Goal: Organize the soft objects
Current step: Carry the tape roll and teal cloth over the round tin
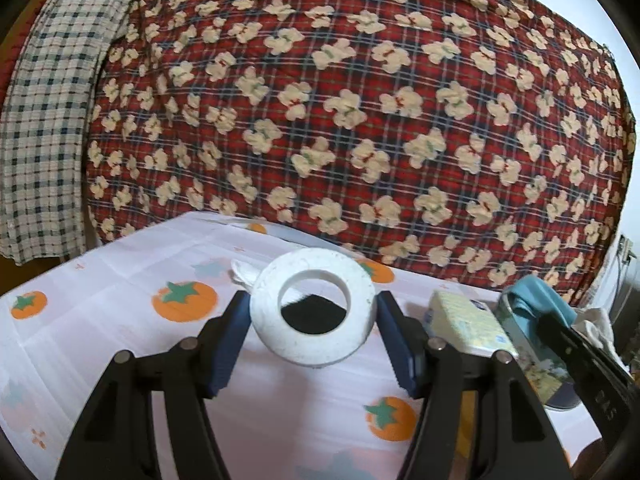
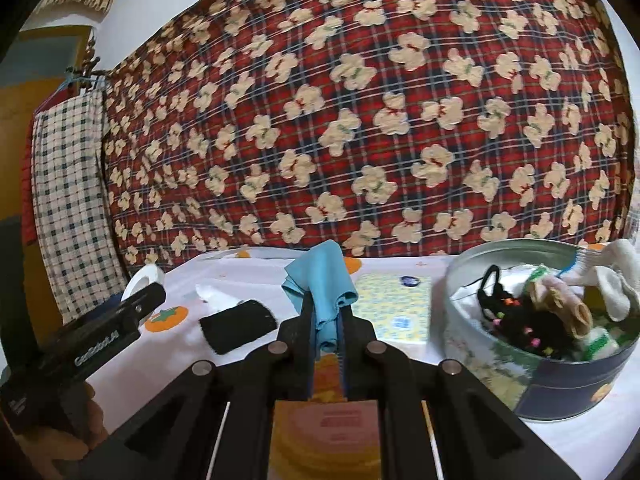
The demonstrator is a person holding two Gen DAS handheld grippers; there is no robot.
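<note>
While your left gripper (image 1: 313, 322) carries a white roll of tape (image 1: 313, 307) between its blue pads (image 1: 230, 344), the jaws stand partly spread and press on the roll from both sides, its hole facing the camera. Through that hole you see part of a black cloth (image 1: 312, 314) lying on the table beyond. Just past the roll's left shoulder a crumpled white tissue (image 1: 243, 271) lies on the white tablecloth (image 1: 100, 320) printed with orange fruit.

Your right gripper (image 2: 326, 322) is pressed together on a blue cloth (image 2: 322, 280), which bunches upward out of the jaws and hangs folded between them. To the left of that claw, on the table, lies the black cloth (image 2: 239, 327), and farther left the left gripper (image 2: 138, 307) reaches in with the roll of tape (image 2: 142, 278). Just beyond the claw and a little to its right a pale yellow tissue pack (image 2: 394, 302) lies flat. To the claw's right stands a round tin (image 2: 560, 384), already holding a black knitted piece (image 2: 516, 320) with coloured beads, a white sock (image 2: 616, 276) draped over its far rim, and other small rolled fabrics. Beneath the claw, close to the camera, lies something orange and pink that I cannot tell apart. A red plaid blanket (image 2: 360, 120) with cream bears hangs behind the table.
</note>
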